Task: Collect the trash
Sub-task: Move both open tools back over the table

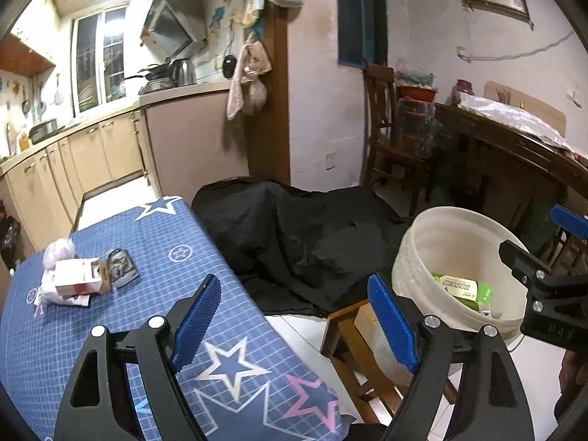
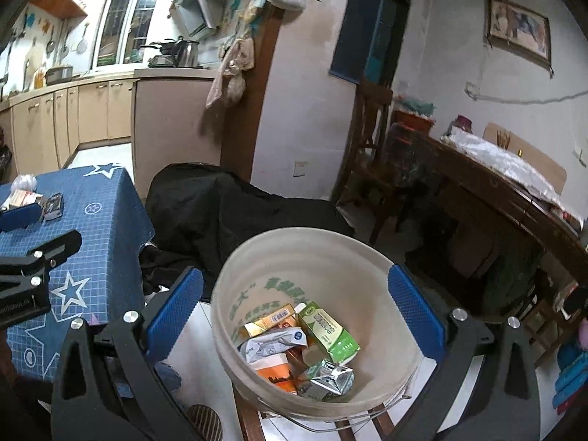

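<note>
A white plastic bucket (image 2: pixel 257 257) (image 1: pixel 415 235) stands on a wooden stool (image 1: pixel 352 334). Inside it lie several cartons and wrappers, among them a green carton (image 2: pixel 330 330) (image 1: pixel 463 288) and a crushed silver pack (image 2: pixel 327 378). My right gripper (image 2: pixel 297 301) hangs open above the bucket with nothing between its fingers. My left gripper (image 1: pixel 294 319) is open and empty over the right edge of the blue star-patterned table (image 1: pixel 110 330). At the table's far left lie a white-and-red box (image 1: pixel 79 275), a dark foil wrapper (image 1: pixel 121 266) and a crumpled clear bag (image 1: pixel 58 251).
A black cloth (image 1: pixel 294 235) covers something low between the table and the bucket. Kitchen cabinets (image 1: pixel 92 154) run along the left wall. A dark wooden table (image 2: pixel 496 202) and chair (image 1: pixel 389 139) stand at the right. White tiled floor (image 1: pixel 305 334) shows under the stool.
</note>
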`<state>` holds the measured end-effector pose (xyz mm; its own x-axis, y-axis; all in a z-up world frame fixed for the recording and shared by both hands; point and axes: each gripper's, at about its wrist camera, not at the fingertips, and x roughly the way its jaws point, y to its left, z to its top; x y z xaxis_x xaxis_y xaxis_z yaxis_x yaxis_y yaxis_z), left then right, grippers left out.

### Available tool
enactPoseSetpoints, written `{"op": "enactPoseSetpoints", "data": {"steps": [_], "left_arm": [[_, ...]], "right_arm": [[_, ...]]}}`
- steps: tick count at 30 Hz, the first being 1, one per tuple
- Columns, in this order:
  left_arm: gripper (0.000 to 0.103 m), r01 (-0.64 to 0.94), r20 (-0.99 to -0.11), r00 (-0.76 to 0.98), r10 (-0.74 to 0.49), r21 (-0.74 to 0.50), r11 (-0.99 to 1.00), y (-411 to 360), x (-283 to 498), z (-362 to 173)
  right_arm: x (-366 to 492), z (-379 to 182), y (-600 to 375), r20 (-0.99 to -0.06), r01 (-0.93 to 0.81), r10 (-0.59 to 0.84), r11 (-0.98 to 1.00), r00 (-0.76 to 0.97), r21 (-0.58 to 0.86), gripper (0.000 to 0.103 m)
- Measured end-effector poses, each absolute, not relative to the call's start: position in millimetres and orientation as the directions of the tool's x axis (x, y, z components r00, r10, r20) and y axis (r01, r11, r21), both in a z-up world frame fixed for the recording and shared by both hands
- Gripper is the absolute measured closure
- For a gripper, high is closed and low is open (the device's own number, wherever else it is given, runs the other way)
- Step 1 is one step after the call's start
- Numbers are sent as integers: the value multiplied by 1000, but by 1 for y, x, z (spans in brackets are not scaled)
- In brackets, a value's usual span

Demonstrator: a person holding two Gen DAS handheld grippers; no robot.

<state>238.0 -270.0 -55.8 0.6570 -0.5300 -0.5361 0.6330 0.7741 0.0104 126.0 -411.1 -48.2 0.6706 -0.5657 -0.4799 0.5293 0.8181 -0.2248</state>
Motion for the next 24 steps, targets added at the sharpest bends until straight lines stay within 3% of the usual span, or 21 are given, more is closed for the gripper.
{"op": "enactPoseSetpoints", "data": {"steps": [24], "left_arm": [[20, 373, -584, 760, -285, 34, 927, -138, 287, -86]], "right_arm": [[209, -62, -324, -535, 299, -384, 923, 753, -242, 5]]}}
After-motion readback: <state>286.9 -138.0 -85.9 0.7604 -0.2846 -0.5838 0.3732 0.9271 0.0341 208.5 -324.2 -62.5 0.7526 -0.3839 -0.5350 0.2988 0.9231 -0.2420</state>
